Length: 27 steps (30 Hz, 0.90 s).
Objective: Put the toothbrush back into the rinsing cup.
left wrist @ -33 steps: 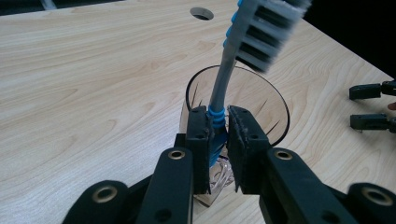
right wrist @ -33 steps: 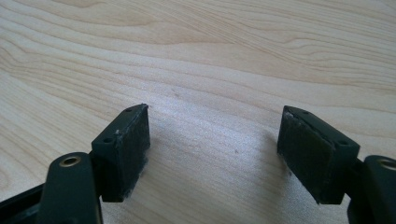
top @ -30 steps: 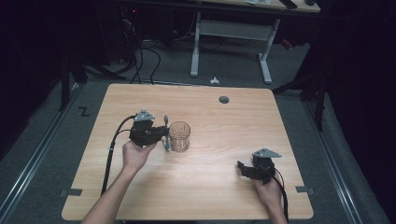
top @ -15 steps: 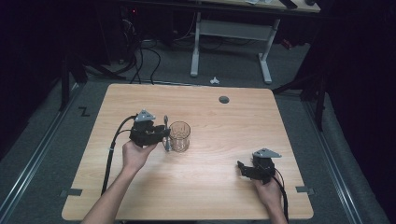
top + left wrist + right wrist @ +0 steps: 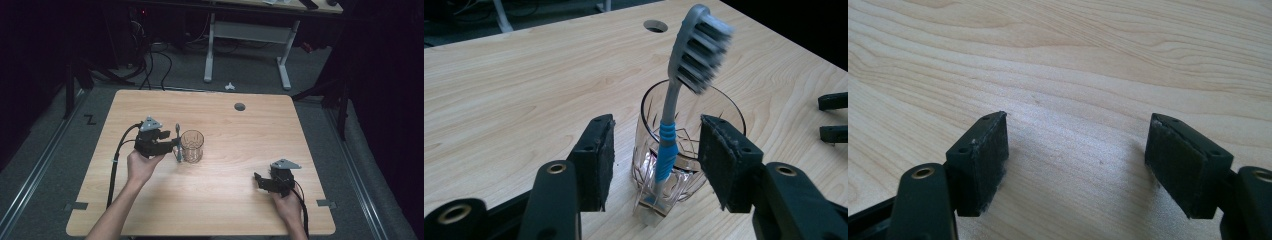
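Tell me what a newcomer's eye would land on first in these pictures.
A toothbrush with a grey and blue handle stands upright, bristles up, leaning against the near side of a clear cut-glass tumbler on the left half of the wooden table. The left gripper has just been opening, its fingers apart on either side of the handle without pressing it. The right gripper rests open near the table's front right corner.

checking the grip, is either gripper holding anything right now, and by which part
Nothing is held. The left gripper has just been opening; the toothbrush stands free between its pads, leaning on the glass. The right gripper is open.
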Tool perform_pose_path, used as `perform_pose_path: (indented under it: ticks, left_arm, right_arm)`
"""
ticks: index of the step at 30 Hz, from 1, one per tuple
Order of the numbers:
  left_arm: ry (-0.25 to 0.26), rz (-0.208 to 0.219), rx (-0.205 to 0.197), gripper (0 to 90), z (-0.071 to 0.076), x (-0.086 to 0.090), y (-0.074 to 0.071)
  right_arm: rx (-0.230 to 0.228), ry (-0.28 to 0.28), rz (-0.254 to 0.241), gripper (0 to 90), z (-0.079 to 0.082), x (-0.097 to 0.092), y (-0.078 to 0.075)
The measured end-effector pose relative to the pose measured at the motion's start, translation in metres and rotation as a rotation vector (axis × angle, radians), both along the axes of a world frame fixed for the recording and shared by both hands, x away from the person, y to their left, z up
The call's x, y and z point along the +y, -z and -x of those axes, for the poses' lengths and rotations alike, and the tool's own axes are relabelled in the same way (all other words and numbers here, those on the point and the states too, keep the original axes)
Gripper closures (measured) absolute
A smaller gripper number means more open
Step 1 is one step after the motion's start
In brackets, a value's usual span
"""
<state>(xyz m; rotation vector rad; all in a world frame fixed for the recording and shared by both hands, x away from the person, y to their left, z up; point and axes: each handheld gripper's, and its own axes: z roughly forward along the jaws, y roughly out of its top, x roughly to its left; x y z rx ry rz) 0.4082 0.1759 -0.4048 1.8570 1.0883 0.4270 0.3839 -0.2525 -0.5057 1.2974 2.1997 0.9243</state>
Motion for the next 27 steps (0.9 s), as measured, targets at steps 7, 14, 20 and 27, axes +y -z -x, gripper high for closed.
perform_pose_path:
  ticks: [7,14,20,27]
  left_arm:
    - [-0.019,0.001,-0.016,48.0,0.006,0.007,-0.001]
    - [-0.037,0.010,-0.028,47.9,0.011,0.016,-0.002]
    - [-0.042,0.023,-0.036,47.7,0.015,0.020,-0.004]
    - [-0.053,0.022,-0.046,47.6,0.019,0.024,-0.006]
  right_arm:
    - [0.000,0.000,0.000,25.6,0.000,0.000,0.000]
    - [0.000,0.000,0.000,25.6,0.000,0.000,0.000]
    - [0.000,0.001,0.000,25.6,0.000,0.000,0.000]
    - [0.000,0.001,0.000,25.5,0.000,0.000,0.000]
